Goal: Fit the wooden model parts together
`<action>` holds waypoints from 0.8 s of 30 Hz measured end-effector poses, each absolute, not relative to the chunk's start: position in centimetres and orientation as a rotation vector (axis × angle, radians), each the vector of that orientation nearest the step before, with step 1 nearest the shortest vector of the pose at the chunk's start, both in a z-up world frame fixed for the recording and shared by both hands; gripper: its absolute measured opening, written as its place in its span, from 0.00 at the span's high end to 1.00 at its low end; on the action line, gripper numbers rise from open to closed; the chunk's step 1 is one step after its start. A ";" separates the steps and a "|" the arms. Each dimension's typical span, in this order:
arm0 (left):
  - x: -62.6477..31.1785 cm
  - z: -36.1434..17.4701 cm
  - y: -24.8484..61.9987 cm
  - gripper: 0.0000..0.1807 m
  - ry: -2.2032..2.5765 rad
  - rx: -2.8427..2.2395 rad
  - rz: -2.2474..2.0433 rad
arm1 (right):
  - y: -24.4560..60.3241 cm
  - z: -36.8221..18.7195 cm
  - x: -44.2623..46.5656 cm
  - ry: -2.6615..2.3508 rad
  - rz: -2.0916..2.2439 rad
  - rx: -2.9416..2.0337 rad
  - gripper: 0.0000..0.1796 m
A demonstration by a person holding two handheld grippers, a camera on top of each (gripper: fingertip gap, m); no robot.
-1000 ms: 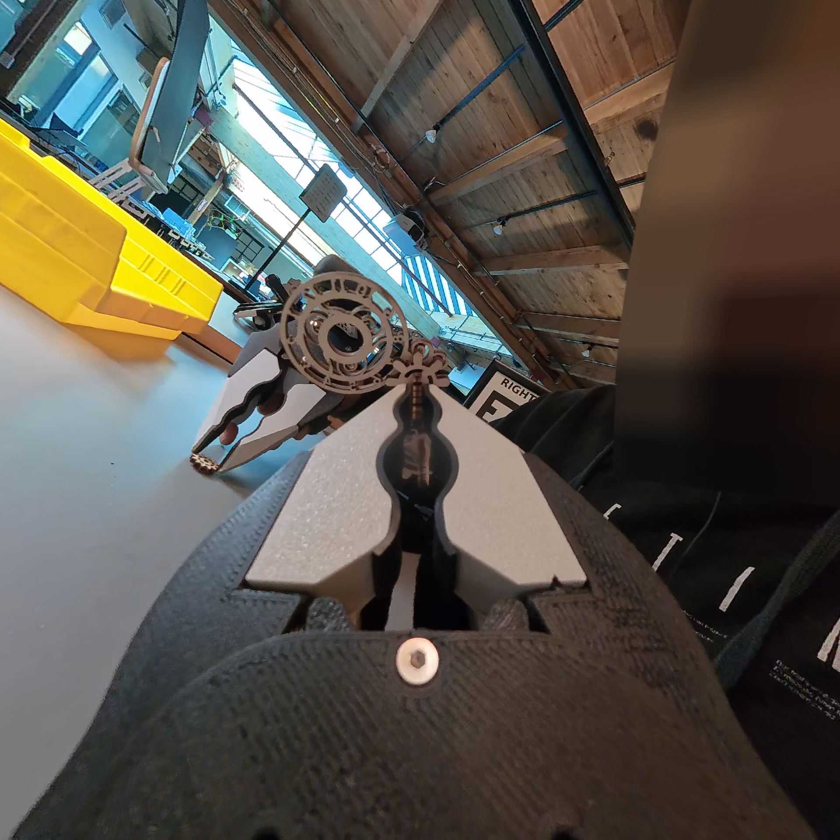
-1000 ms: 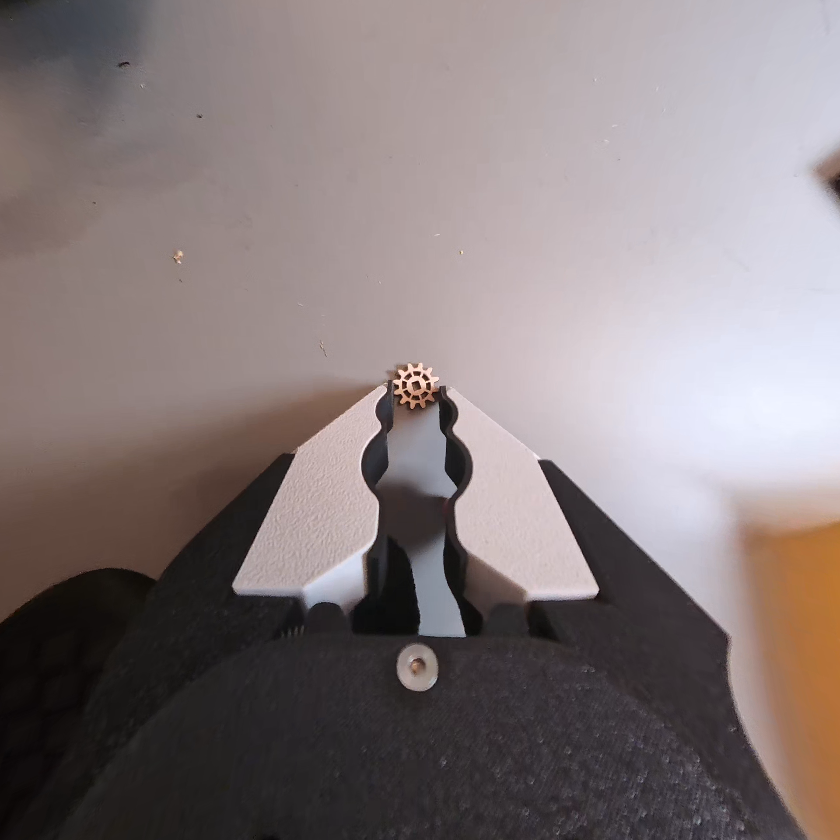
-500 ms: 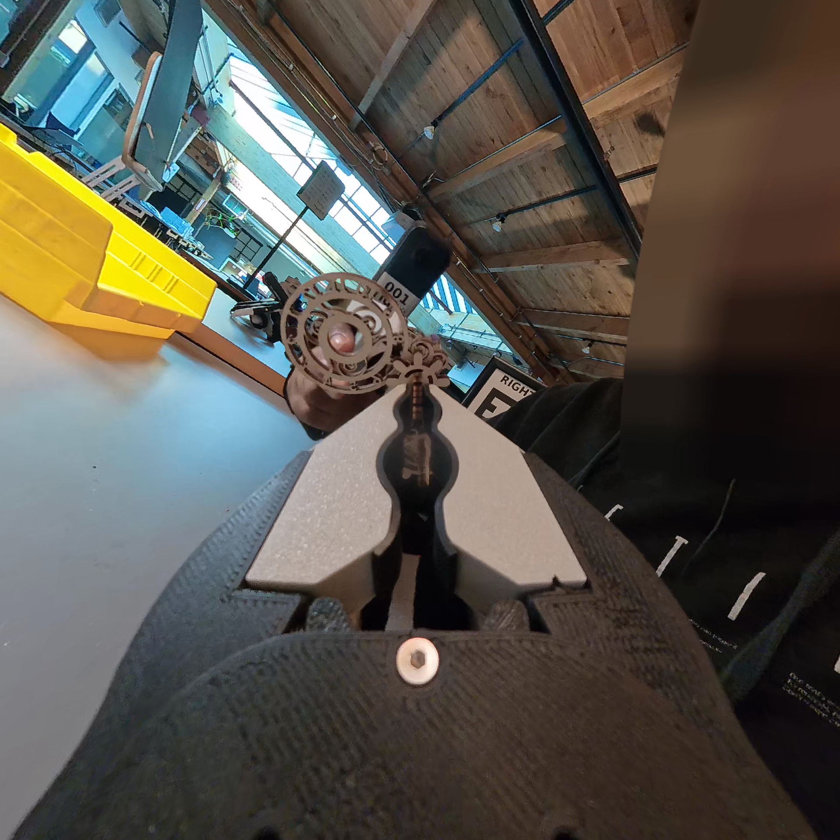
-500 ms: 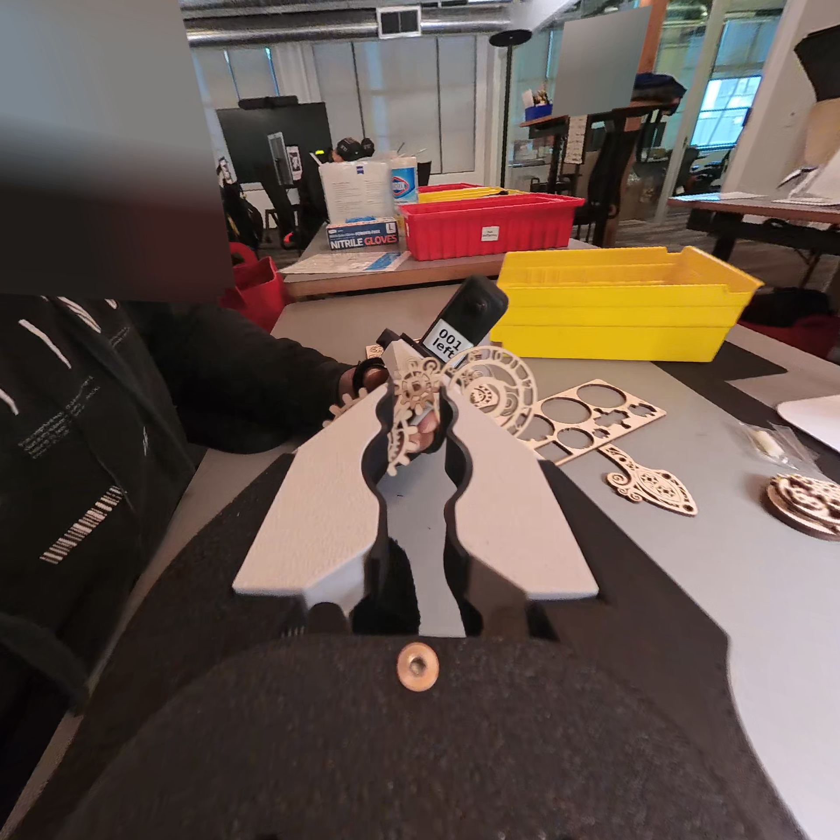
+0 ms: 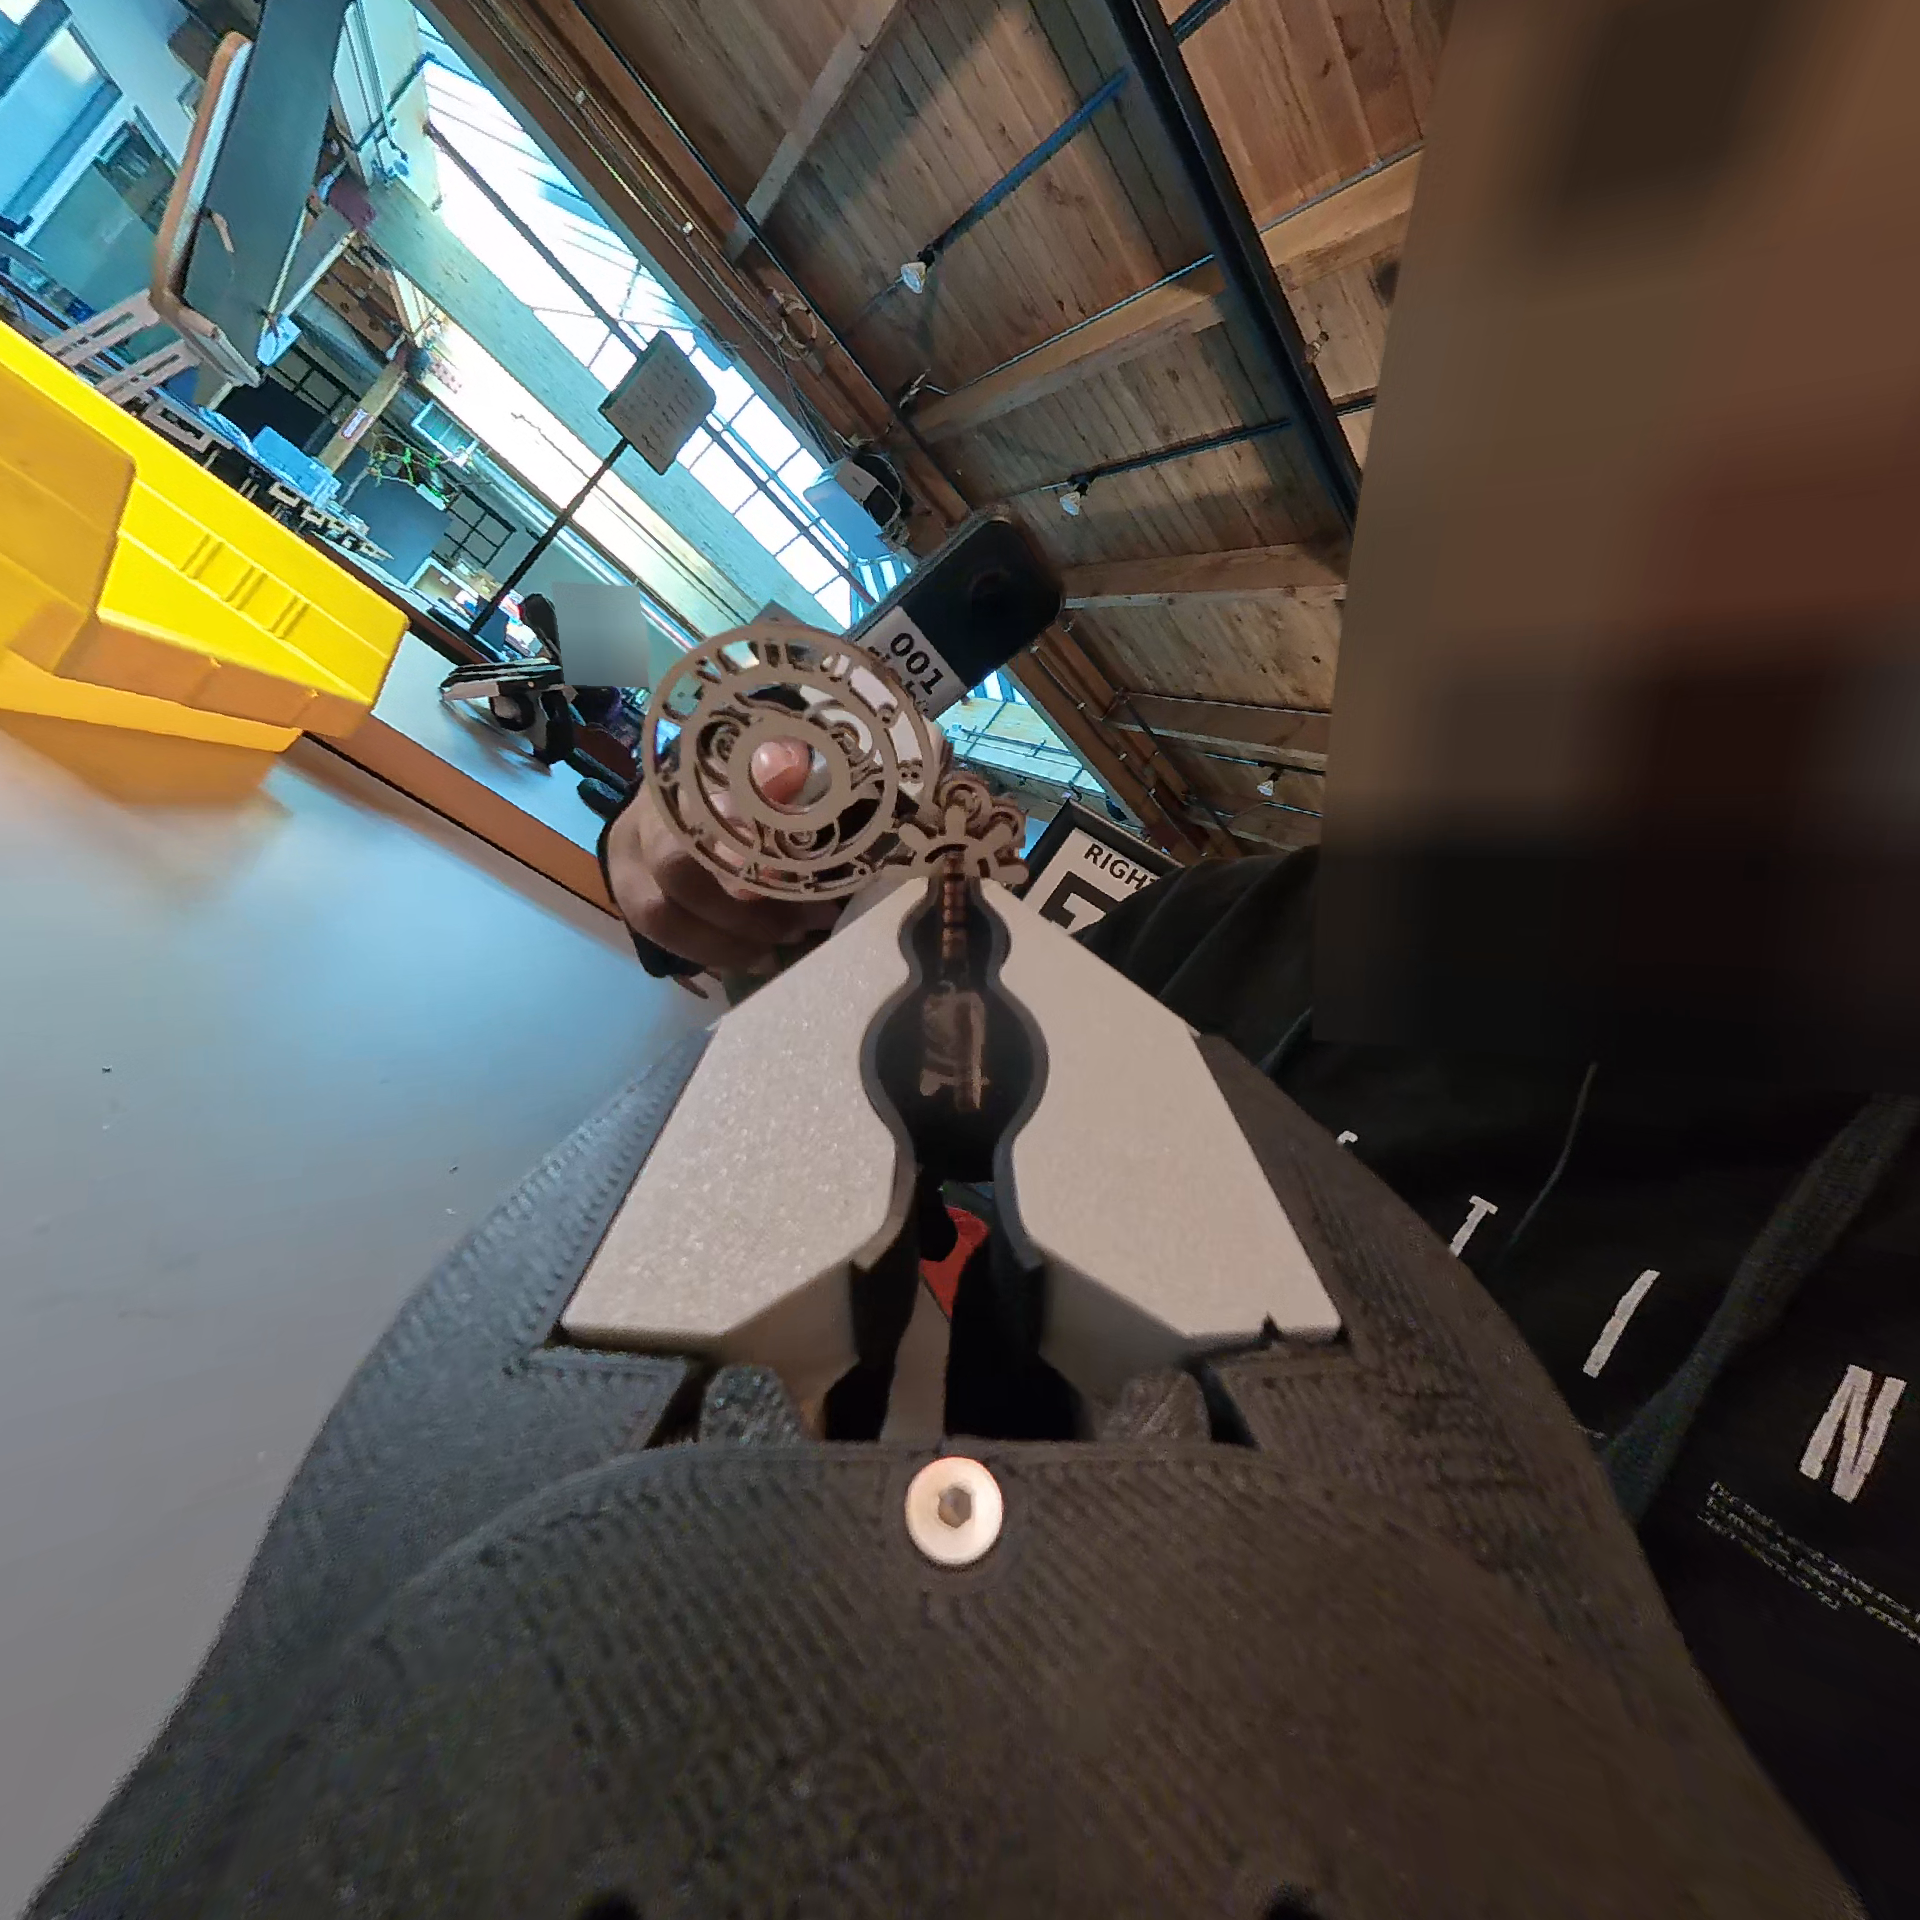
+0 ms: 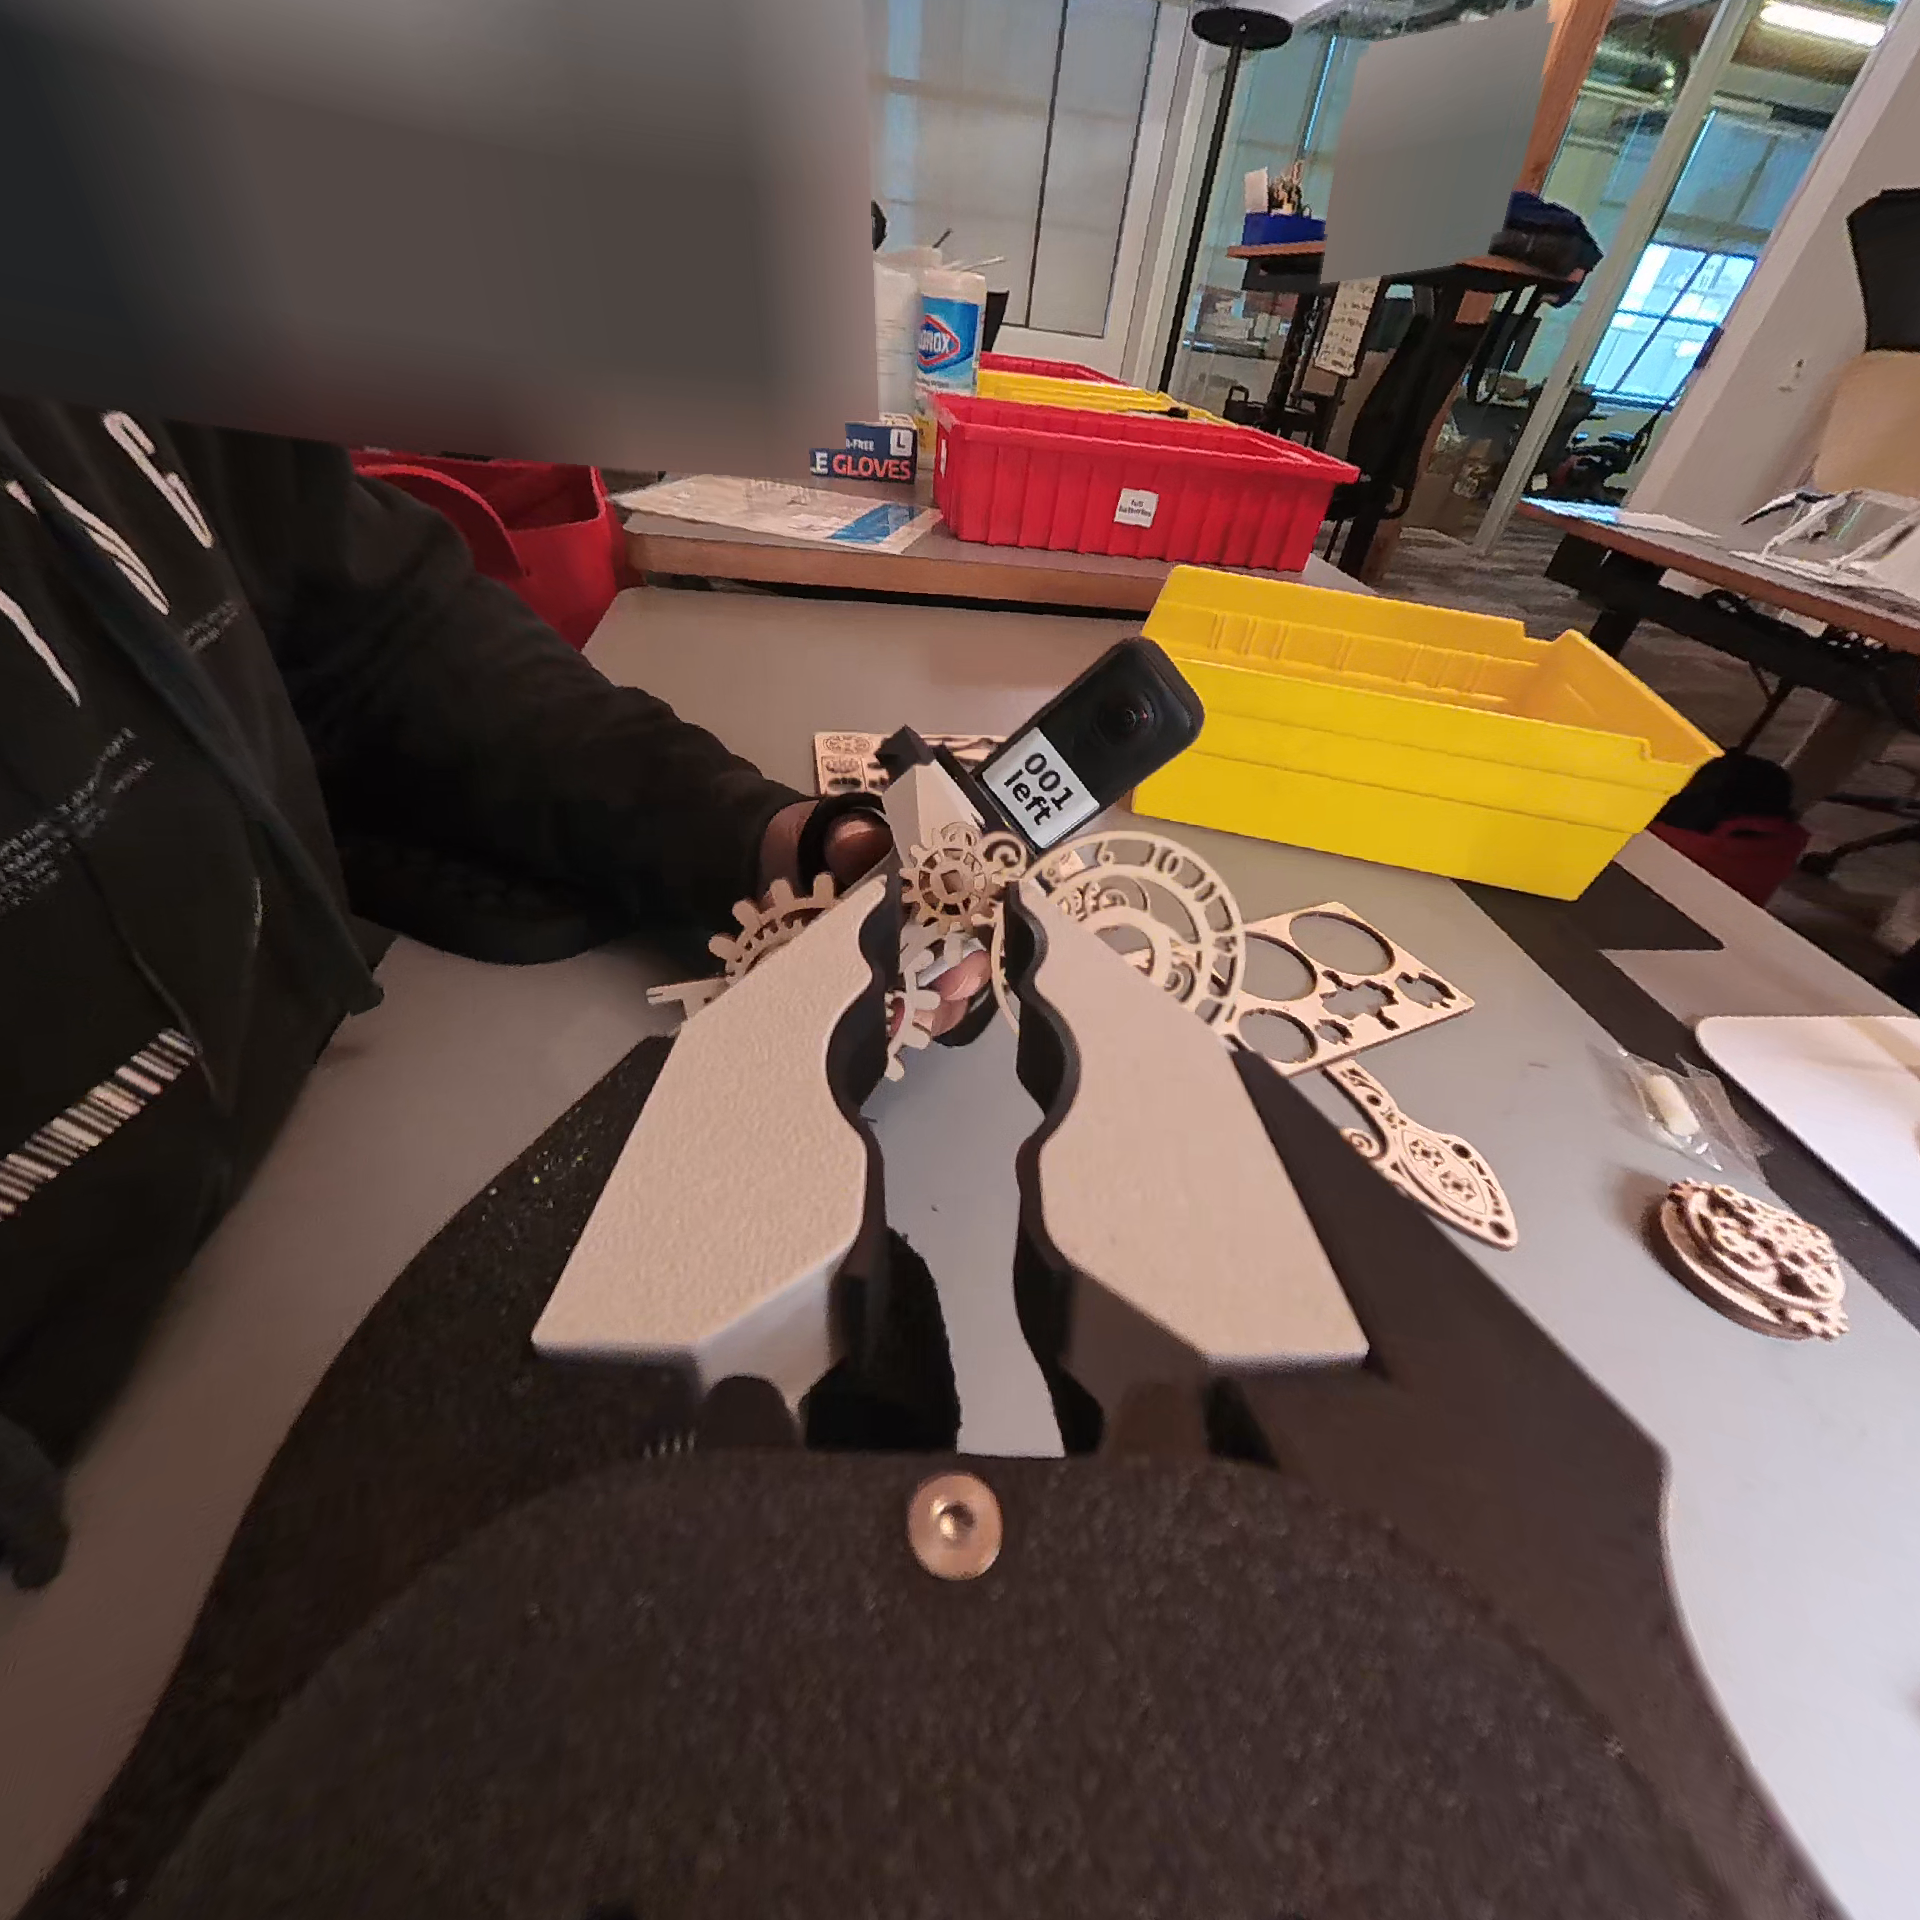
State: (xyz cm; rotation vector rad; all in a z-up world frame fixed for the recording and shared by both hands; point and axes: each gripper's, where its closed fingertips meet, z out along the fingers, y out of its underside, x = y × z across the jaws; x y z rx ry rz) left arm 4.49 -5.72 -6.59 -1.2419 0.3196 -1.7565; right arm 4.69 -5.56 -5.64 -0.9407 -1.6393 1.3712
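Note:
My left gripper (image 5: 951,883) is shut on a wooden model, gripped edge-on, and holds it up above the grey table (image 5: 260,1039). The model's ornate round dial (image 5: 784,774) sticks out past the fingertips. In the right wrist view the same model shows its dial (image 6: 1143,935) and a larger gear (image 6: 779,925), with the left gripper's finger (image 6: 925,800) behind. My right gripper (image 6: 951,904) is shut on a small wooden gear (image 6: 951,883) and holds it against the model. A hand (image 5: 675,883) shows behind the dial.
A yellow bin (image 6: 1403,748) stands at the back of the table. To the right lie a cut-out wooden sheet (image 6: 1340,987), a drop-shaped ornate piece (image 6: 1444,1164), a round gear block (image 6: 1745,1257), a small plastic bag (image 6: 1673,1112) and a white tray (image 6: 1829,1091). A person's black sleeve (image 6: 468,727) is at left. Only a small space, under 4 cm, lies between the two pairs of fingers.
My right gripper picked the small gear up off the table, swung up and brought it to the model. The left gripper kept the model nearly still.

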 end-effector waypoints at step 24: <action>4.2 -5.2 -7.3 0.99 0.359 -1.096 -1.950 | -7.2 -4.6 4.5 -1.984 0.940 -0.611 0.91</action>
